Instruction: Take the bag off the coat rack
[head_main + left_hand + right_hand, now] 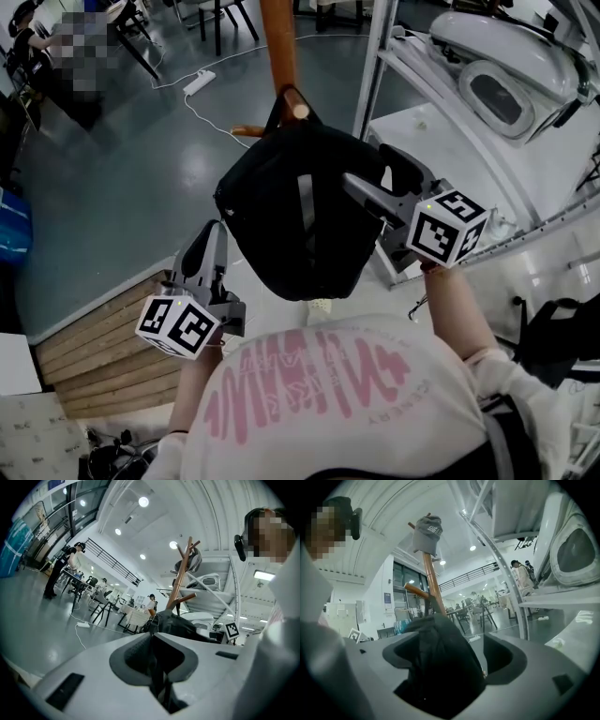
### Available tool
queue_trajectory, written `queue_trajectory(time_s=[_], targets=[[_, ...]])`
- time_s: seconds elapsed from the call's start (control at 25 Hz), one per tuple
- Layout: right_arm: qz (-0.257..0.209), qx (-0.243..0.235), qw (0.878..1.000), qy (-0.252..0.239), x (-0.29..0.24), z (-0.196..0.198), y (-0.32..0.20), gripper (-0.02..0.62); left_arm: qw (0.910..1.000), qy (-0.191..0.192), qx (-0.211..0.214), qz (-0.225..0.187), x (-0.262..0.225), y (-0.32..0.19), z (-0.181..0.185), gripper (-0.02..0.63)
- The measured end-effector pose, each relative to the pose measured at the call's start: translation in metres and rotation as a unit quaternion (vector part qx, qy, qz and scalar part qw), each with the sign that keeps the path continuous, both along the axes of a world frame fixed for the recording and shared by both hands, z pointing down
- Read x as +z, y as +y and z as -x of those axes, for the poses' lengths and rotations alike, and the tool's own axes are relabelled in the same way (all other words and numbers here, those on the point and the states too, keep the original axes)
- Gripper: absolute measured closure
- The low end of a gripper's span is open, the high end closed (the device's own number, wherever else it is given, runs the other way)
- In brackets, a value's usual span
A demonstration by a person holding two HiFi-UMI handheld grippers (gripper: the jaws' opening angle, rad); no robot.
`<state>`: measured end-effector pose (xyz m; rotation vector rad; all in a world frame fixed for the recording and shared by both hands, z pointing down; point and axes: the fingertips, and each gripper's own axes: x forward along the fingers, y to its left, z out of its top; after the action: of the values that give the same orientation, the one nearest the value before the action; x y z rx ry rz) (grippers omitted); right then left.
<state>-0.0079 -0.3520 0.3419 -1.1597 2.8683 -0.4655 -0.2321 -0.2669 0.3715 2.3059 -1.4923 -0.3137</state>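
A black bag [291, 216] hangs by its strap from a peg [296, 106] of the wooden coat rack [278, 42]. My right gripper [375, 180] is at the bag's right side, open, its jaws wide around a fold of the bag [440, 663]; the fabric lies against one pad, with a gap at the other. A grey cap [427, 534] tops the rack pole [432, 585]. My left gripper [216, 234] is lower left of the bag, apart from it and shut with nothing held. From the left gripper [152, 639] the bag [176, 625] and rack [180, 581] show ahead.
A white metal frame [375, 66] with a white machine [497, 84] stands right behind the rack. A power strip with cable [199, 82] lies on the grey floor. A slatted wooden platform [103, 347] is at lower left. Chairs and people are far off.
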Motion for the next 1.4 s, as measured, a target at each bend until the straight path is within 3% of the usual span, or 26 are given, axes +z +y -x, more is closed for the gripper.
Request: queue_trajectory(time_s=[0.32,0.4,0.76,0.92,1.0,1.12,1.24,1.4], targets=[[0.014,-0.011,0.999,0.030,0.018,0.013,-0.006,0.180,1.0000,-0.007,0.001,-0.001,0.005,-0.005,0.002,0.598],[0.022,-0.008,0.999,0.039,0.024,0.013,-0.006,0.255,1.0000,-0.007,-0.002,-0.002,0.005,-0.006,0.004,0.598],[0.030,0.018,0.998,0.044,0.024,0.005,-0.016,0.350,0.9999,-0.006,-0.005,-0.008,0.002,-0.008,0.009,0.598],[0.031,0.019,0.998,0.053,0.025,0.004,-0.016,0.374,0.9995,-0.011,-0.005,-0.031,-0.007,-0.006,0.009,0.597],[0.029,0.018,0.998,0.050,0.025,0.004,-0.015,0.367,0.9986,-0.011,0.002,-0.052,-0.017,-0.006,0.007,0.540],[0.025,0.015,0.999,0.044,0.025,0.005,-0.012,0.350,0.9970,-0.012,0.018,-0.074,-0.029,-0.010,0.003,0.406],[0.024,0.012,0.999,0.036,0.025,0.005,-0.012,0.339,0.9961,-0.038,0.043,-0.068,-0.029,-0.020,-0.006,0.368],[0.027,0.010,0.999,0.025,0.023,0.003,-0.014,0.333,0.9902,-0.106,0.075,-0.050,-0.022,-0.037,-0.025,0.351]])
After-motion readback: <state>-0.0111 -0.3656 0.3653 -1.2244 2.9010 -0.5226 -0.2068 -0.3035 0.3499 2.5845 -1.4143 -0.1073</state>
